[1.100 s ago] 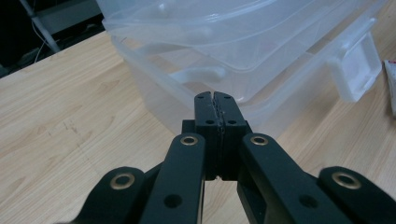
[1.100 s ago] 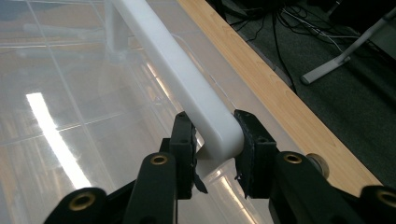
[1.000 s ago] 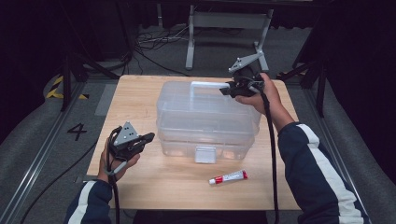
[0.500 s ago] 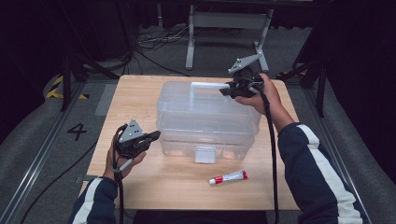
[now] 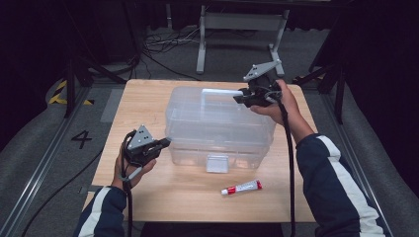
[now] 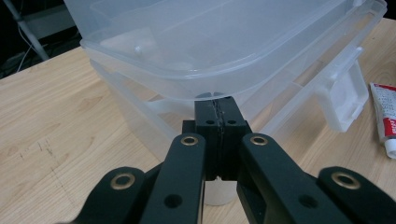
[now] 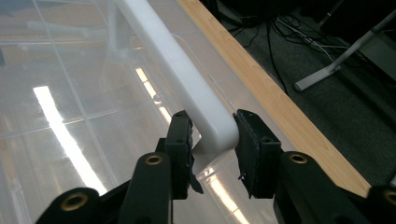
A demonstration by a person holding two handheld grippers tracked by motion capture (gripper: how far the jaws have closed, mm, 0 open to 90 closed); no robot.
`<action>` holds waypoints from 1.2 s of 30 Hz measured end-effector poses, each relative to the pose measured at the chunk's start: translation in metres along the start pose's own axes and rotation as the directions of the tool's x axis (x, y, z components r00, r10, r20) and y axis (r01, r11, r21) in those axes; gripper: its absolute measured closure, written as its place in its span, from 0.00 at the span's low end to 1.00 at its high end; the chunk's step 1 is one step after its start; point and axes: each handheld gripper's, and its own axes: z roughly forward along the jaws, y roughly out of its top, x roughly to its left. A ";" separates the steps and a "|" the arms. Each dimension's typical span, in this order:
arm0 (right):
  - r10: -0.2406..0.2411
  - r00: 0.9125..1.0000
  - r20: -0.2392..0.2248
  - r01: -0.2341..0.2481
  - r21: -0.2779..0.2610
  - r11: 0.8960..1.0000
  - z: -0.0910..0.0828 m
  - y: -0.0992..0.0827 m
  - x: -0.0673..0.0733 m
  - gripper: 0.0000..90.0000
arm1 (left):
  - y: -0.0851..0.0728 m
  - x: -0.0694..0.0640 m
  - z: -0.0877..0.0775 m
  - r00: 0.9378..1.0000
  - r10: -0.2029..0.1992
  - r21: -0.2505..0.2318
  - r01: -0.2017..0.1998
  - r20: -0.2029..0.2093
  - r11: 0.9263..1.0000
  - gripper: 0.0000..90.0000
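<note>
I see the clear plastic storage box with a lid sitting in the middle of the light wooden table in the high view, its white latch tab on the near wall facing me. My right tool is at the upper right of that frame, reaching in over the far right corner of the lid to the white plastic carry handle. In the right gripper view the end of that handle lies between the two black jaws; the right-hand pad touches its corner while a sliver of gap shows on the left-hand side, and the jaws have just been opening, so I read them as slackened around the handle rather than clamped on it. My left tool is at the lower left of the high view, held just beside the box's near left corner. In the left gripper view its jaws are pressed together with nothing between them, their tips right up under the overhanging rim of the lid; whether they touch it I cannot tell. A small white tube with a red cap and red print lies on the table in front of the box, at lower centre, well apart from both tools.
</note>
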 end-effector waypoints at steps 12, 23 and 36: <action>-0.008 0.998 0.061 0.013 -0.077 0.997 -0.039 -0.020 -0.006 0.59 | 0.001 0.002 -0.001 1.000 0.014 -0.001 -0.014 0.000 1.000 1.00; 0.032 0.991 0.134 -0.010 -0.161 0.987 -0.081 -0.068 -0.020 0.55 | 0.002 0.002 -0.003 1.000 0.026 0.006 -0.026 -0.005 1.000 1.00; 0.028 0.991 0.127 -0.008 -0.153 0.988 -0.072 -0.133 -0.012 0.51 | 0.006 0.002 -0.006 0.999 0.034 0.004 -0.033 -0.014 0.999 1.00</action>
